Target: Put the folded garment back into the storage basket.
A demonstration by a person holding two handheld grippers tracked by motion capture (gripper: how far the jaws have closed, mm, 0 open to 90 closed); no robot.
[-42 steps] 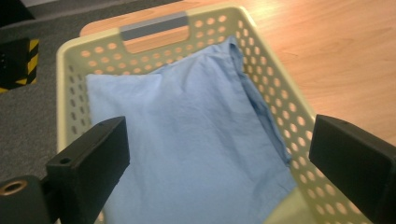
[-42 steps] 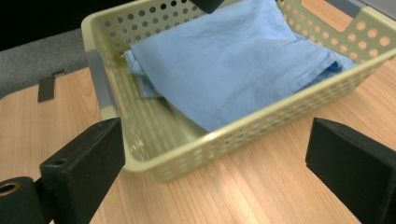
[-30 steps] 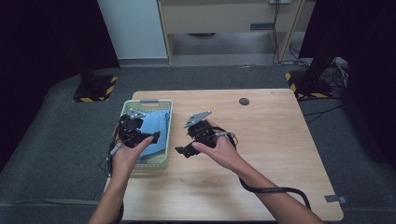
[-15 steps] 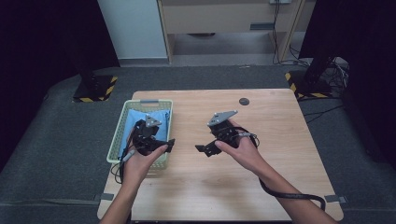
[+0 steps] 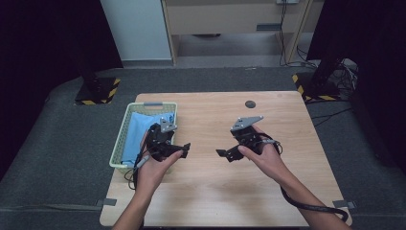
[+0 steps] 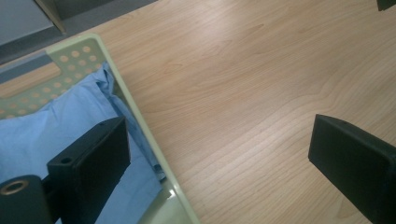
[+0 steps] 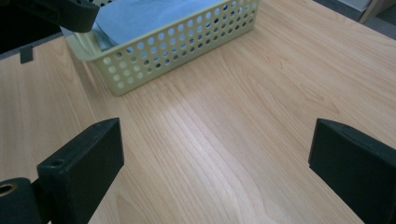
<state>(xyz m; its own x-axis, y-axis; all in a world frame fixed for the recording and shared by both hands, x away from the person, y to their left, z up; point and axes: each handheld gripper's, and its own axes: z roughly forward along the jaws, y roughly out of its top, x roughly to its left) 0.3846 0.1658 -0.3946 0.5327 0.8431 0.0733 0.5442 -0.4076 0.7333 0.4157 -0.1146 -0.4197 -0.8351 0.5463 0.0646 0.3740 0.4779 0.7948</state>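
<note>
A pale green perforated basket [image 5: 123,139] stands at the table's left edge with a blue cloth [image 5: 141,127] lying inside it. My left gripper [image 5: 178,149] hovers at the basket's right rim and is open with nothing between its jaws. In the left gripper view, one jaw hangs over the blue cloth [image 6: 46,135] and the other over bare wood, with the basket rim [image 6: 135,116] running between them. My right gripper [image 5: 226,150] is open over the middle of the table and points towards the basket [image 7: 177,46], with nothing between its jaws.
A small dark round disc [image 5: 250,103] lies near the table's far edge. The wooden table [image 5: 287,124] is bare to the right. A cable [image 5: 306,206] trails from the right gripper along the forearm. Black-and-yellow stand bases [image 5: 98,93] sit on the floor beyond the table.
Both grippers have moved right. The left one went from over the basket to its right rim, and the right one drew further away from the basket. Both stay open.
</note>
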